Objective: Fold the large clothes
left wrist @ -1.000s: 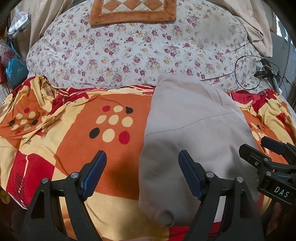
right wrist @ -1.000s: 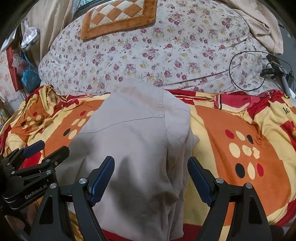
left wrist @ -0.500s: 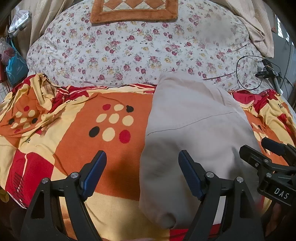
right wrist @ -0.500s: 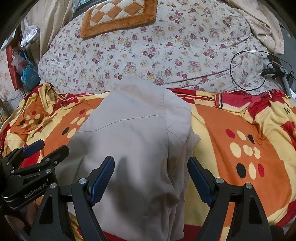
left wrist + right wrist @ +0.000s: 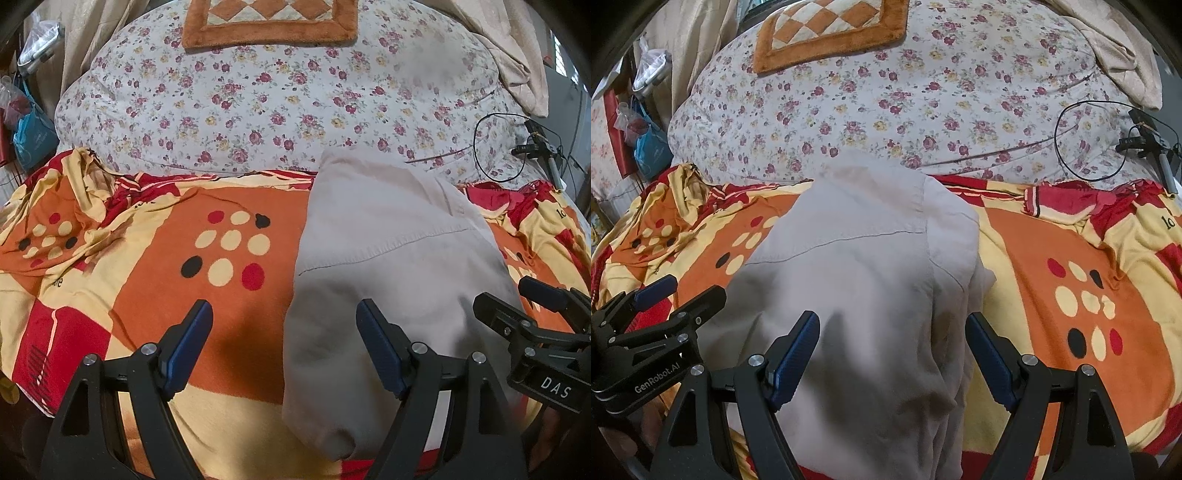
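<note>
A beige garment (image 5: pixel 391 258) (image 5: pixel 864 280) lies folded into a long narrow shape on an orange, red and yellow blanket (image 5: pixel 155 266) (image 5: pixel 1071 258), running from the near edge toward the far pillow. My left gripper (image 5: pixel 284 343) hovers open over the garment's left edge, nothing between its blue pads. My right gripper (image 5: pixel 894 350) hangs open above the garment's right half, also empty. Each gripper shows at the edge of the other's view: the right gripper (image 5: pixel 539 306) and the left gripper (image 5: pixel 665 299).
A large floral quilt (image 5: pixel 280 99) is heaped behind the blanket, with an orange checkered mat (image 5: pixel 269 18) on top. A black cable loop and small stand (image 5: pixel 517 147) lie at the far right. Bags (image 5: pixel 29 129) hang at the far left.
</note>
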`<move>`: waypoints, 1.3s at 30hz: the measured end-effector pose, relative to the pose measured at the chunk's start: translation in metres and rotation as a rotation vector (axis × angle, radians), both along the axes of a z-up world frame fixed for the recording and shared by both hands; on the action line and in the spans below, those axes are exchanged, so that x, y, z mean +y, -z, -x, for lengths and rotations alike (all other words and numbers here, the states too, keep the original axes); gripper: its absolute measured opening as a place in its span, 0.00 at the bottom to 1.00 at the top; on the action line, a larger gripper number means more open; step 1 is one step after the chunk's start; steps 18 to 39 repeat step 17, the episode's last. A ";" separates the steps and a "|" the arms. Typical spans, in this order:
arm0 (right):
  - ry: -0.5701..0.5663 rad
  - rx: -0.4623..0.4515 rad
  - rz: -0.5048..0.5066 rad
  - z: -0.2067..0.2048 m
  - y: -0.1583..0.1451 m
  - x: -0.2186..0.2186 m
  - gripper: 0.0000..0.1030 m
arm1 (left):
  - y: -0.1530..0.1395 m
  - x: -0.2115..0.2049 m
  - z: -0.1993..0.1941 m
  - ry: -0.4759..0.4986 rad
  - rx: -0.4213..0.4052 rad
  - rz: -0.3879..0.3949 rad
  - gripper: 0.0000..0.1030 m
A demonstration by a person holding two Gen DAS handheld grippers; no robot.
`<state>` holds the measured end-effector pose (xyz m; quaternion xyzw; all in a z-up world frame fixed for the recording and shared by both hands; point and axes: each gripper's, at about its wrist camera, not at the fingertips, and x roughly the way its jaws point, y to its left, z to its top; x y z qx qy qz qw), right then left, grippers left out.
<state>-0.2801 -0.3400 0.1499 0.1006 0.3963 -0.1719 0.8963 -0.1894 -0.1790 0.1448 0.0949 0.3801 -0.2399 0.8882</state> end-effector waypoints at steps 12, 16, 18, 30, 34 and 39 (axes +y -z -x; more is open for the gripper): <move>-0.005 0.011 0.000 -0.003 0.002 0.001 0.80 | 0.001 0.001 -0.002 -0.003 0.002 0.006 0.78; -0.005 0.013 -0.003 -0.004 0.003 0.000 0.80 | 0.001 0.003 -0.006 -0.009 0.000 0.018 0.78; -0.006 0.015 -0.005 -0.004 0.004 -0.001 0.80 | 0.001 0.004 -0.008 -0.009 0.003 0.018 0.78; -0.006 0.015 -0.005 -0.004 0.004 -0.001 0.80 | 0.001 0.004 -0.008 -0.009 0.003 0.018 0.78; -0.006 0.015 -0.005 -0.004 0.004 -0.001 0.80 | 0.001 0.004 -0.008 -0.009 0.003 0.018 0.78; -0.006 0.015 -0.005 -0.004 0.004 -0.001 0.80 | 0.001 0.004 -0.008 -0.009 0.003 0.018 0.78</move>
